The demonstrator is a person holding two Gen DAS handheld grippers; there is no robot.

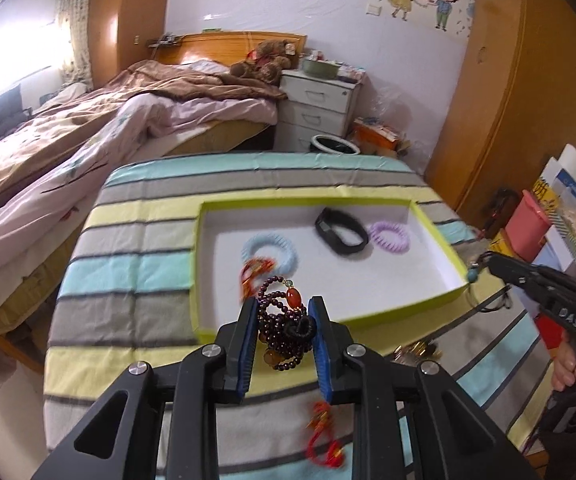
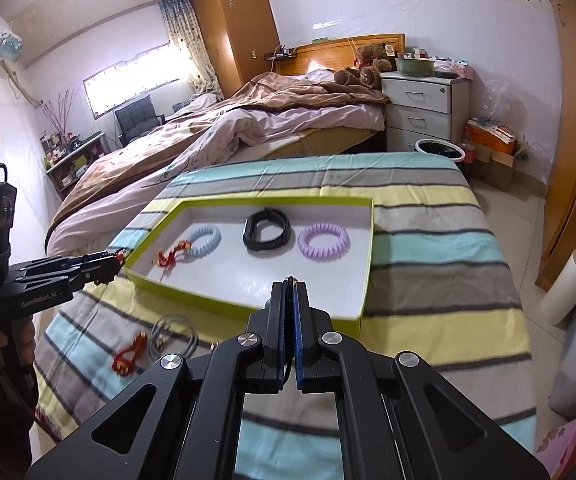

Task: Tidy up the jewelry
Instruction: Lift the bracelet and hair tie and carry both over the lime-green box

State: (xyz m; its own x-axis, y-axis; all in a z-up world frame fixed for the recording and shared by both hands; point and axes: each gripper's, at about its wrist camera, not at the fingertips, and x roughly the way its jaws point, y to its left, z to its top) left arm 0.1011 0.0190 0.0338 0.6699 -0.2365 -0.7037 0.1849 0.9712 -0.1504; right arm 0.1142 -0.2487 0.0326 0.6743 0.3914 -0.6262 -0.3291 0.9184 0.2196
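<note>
A shallow tray with a yellow-green rim (image 1: pixel 328 200) (image 2: pixel 366 296) sits on the striped tablecloth. In it lie a light blue coil band (image 1: pixel 283 250) (image 2: pixel 207 241), a black wristband (image 1: pixel 342 232) (image 2: pixel 267 231), a purple coil band (image 1: pixel 390 237) (image 2: pixel 323 240) and a red knotted piece (image 1: pixel 252 272) (image 2: pixel 169 257). My left gripper (image 1: pixel 283 320) (image 2: pixel 107 266) is shut on a dark red bead bracelet (image 1: pixel 283 316), held over the tray's near left corner. My right gripper (image 2: pixel 289 286) (image 1: pixel 488 262) is shut on a thin black cord with a turquoise bead (image 1: pixel 472 275), at the tray's near right edge.
On the cloth in front of the tray lie another red knotted piece (image 1: pixel 324 436) (image 2: pixel 127 354) and thin dark rings (image 2: pixel 171 334). A bed (image 2: pixel 247 120) stands left, a white drawer unit (image 2: pixel 424 108) and bin (image 2: pixel 440 148) behind, and boxes (image 1: pixel 536 224) right.
</note>
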